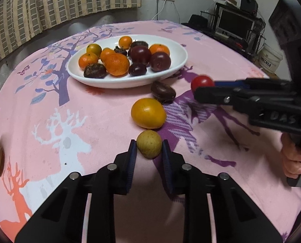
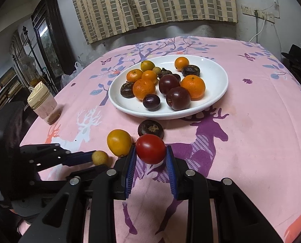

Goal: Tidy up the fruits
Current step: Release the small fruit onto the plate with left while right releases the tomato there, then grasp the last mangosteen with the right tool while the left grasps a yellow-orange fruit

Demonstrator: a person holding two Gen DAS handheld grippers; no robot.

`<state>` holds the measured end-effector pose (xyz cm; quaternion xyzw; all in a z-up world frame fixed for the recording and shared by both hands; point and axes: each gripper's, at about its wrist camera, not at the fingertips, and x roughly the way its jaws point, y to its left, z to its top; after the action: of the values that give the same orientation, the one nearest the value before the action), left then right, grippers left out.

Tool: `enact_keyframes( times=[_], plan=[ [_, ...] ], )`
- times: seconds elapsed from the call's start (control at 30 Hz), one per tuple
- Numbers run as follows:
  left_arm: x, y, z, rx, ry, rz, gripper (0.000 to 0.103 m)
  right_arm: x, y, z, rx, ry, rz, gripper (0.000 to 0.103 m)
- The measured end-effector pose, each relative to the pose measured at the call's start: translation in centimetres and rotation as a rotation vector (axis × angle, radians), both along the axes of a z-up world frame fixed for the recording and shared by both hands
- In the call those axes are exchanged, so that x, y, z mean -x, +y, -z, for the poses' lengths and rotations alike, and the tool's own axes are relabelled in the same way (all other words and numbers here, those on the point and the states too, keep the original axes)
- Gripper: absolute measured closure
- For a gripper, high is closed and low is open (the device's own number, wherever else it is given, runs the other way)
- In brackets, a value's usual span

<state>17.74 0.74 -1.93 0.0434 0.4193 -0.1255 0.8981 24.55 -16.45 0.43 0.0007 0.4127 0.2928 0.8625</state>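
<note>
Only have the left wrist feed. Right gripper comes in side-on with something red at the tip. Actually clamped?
Observer: Yes. In the right wrist view the right gripper has both blue pads pressed on the red tomato.
Operator: Anything on the table at my far left? I see a brown sliver at the edge.
Observer: It's a clear jar with a cream flip lid and brown contents at the bottom.
Operator: Any small fruit hidden behind the pile in the plate?
Observer: One small yellowish fruit sits between the oranges and a dark chestnut-like piece on the white plate.
</note>
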Motion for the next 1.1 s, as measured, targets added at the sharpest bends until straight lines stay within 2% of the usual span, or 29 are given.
enact_keyframes(
  times=[0.07,0.13,0.23,0.33,0.47,0.57,0.6,0.63,0.67,0.7,0.73,0.8,0.87,1.0,1.1],
  plan=[
    [0.2,0.6,-1.8,0.021,-0.047,0.003,0.078,-0.2,0.1,-0.8,-0.037,-0.015,-0.008,0.073],
    [-0.5,1.2,-3.6,0.038,-0.089,-0.009,0.078,-0.8,0.4,-2.2,-0.055,-0.071,0.005,0.074],
    [-3.7,1.5,-5.4,0.016,-0.129,-0.054,0.078,-3.4,1.1,-3.5,-0.049,-0.123,0.035,0.074],
    [-8.4,1.9,-6.0,0.021,-0.115,-0.106,0.078,-7.2,1.8,-3.8,-0.046,-0.116,0.072,0.074],
    [-14.4,1.8,-5.6,-0.042,-0.105,-0.154,0.078,-11.3,2.7,-3.3,-0.023,-0.116,0.097,0.074],
    [-17.2,2.4,-5.0,-0.047,-0.071,-0.184,0.078,-13.4,3.0,-2.6,-0.034,-0.091,0.105,0.072],
    [-17.7,2.6,-4.9,-0.044,-0.064,-0.195,0.075,-13.7,2.8,-2.5,-0.046,-0.083,0.118,0.069],
    [-17.9,3.0,-5.0,-0.029,-0.063,-0.207,0.069,-13.6,2.5,-2.7,-0.065,-0.077,0.133,0.051],
    [-17.7,3.3,-5.0,-0.019,-0.066,-0.217,0.044,-13.2,2.2,-3.1,-0.087,-0.092,0.144,0.043],
    [-17.3,3.7,-5.3,-0.018,-0.08,-0.24,0.02,-12.5,1.9,-3.7,-0.103,-0.119,0.147,0.043],
    [-16.4,4.0,-5.7,-0.022,-0.106,-0.272,0.013,-12.1,1.8,-4.1,-0.102,-0.137,0.144,0.042],
    [-14.4,4.6,-6.3,-0.018,-0.145,-0.301,0.01,-10.4,1.6,-5.0,-0.086,-0.18,0.137,0.04],
    [-12.1,5.3,-6.7,-0.014,-0.138,-0.316,0.007,-8.7,1.1,-5.2,-0.094,-0.192,0.132,0.036],
    [-6.8,6.6,-6.4,-0.006,-0.153,-0.372,0.005,-6.3,0.5,-3.7,-0.088,-0.124,0.123,0.035],
    [-3.0,7.8,-4.8,0.017,-0.171,-0.437,0.005,-4.8,0.7,-2.1,-0.068,-0.087,0.109,0.035]
  ],
)
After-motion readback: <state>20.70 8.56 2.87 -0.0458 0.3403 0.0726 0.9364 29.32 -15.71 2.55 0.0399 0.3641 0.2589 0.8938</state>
